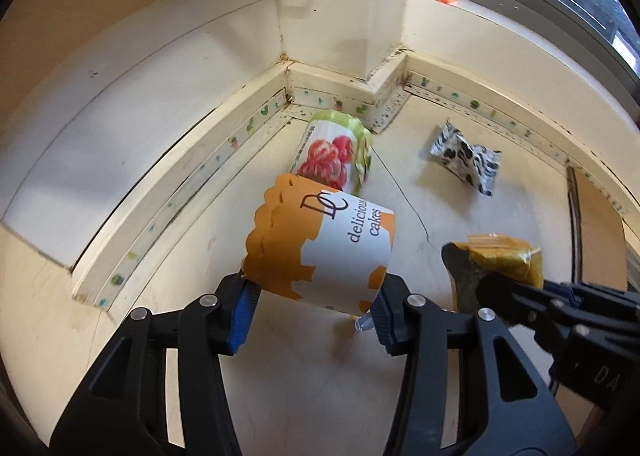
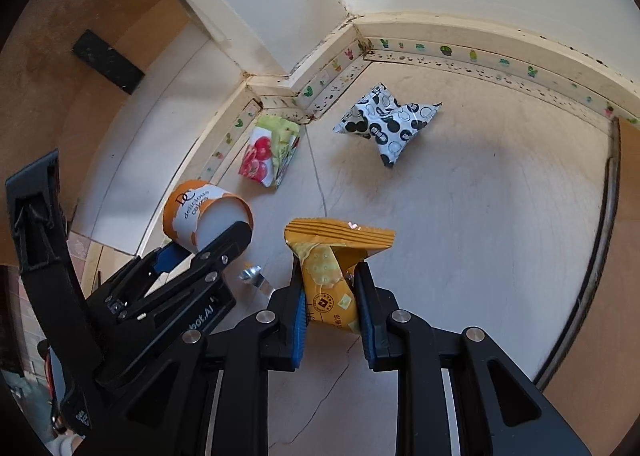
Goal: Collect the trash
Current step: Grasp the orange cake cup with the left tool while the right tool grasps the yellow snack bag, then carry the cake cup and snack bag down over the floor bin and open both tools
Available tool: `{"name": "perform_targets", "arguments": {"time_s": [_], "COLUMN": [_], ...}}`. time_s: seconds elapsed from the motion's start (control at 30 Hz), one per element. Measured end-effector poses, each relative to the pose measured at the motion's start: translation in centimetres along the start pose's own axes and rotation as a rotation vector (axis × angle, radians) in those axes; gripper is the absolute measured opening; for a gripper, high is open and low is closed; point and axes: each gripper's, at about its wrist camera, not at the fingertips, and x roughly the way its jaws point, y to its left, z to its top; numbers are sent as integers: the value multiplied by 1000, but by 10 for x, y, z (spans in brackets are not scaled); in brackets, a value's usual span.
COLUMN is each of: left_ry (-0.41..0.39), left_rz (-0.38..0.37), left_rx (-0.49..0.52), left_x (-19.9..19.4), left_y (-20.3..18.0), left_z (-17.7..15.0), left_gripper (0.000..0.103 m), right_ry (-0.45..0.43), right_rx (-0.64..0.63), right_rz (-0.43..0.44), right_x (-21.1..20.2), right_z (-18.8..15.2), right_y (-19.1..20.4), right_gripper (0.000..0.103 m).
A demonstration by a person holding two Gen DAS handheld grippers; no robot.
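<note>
The left gripper [image 1: 314, 320] pinches an orange-and-white paper cake cup [image 1: 320, 246] between its blue-padded fingers [image 1: 242, 316]; the cup lies on its side, and its print reads "DC delicious cakes". Past the fingertips, on the pale wooden bench [image 1: 304, 388], a green crumpled wrapper with red strawberries [image 1: 334, 153] lies in the corner against a skirting strip with small cactus stickers [image 1: 240, 135]. Right of these fingers, farther out, a black-and-white spotted foil wrapper [image 1: 466, 157] lies apart from the rest. A small silvery scrap [image 1: 362, 323] sits just under the right-hand finger.

The right gripper [image 2: 330, 316] clamps a yellow crinkled snack packet [image 2: 330, 276] between its fingers [image 2: 298, 320]; the packet carries a square logo and Chinese characters too small to read. The arm of the left gripper, seen left of these fingers, bears lettering ending "bot.AI"
</note>
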Motion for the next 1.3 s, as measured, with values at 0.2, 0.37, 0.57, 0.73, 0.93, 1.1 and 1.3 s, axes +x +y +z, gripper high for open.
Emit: {"name": "perform_targets", "arguments": {"time_s": [0.2, 0.37, 0.57, 0.73, 0.93, 1.1, 1.3], "left_ry": [12, 3, -8, -5, -2, 0, 28], "left_rz": [-35, -73, -128, -170, -214, -242, -263], "left_rx": [37, 91, 146, 195, 248, 294, 352], "left_x": [-32, -69, -120, -161, -203, -230, -245], "left_y": [4, 12, 31, 55, 84, 103, 118], "left_z": [-29, -62, -102, -137, -183, -227, -290], "left_gripper": [46, 46, 46, 46, 46, 46, 46], "right_ry": [-17, -31, -48, -64, -81, -94, -69], "right_rx": [14, 21, 16, 26, 30, 31, 29], "right_rz": [12, 20, 17, 11, 7, -4, -23], "right_x": [-22, -44, -72, -92, -112, -124, -120], "right_z": [-24, -57, -105, -157, -224, -291, -374], "right_y": [13, 31, 68, 101, 138, 167, 196], "right_gripper": [21, 21, 21, 21, 21, 21, 21]}}
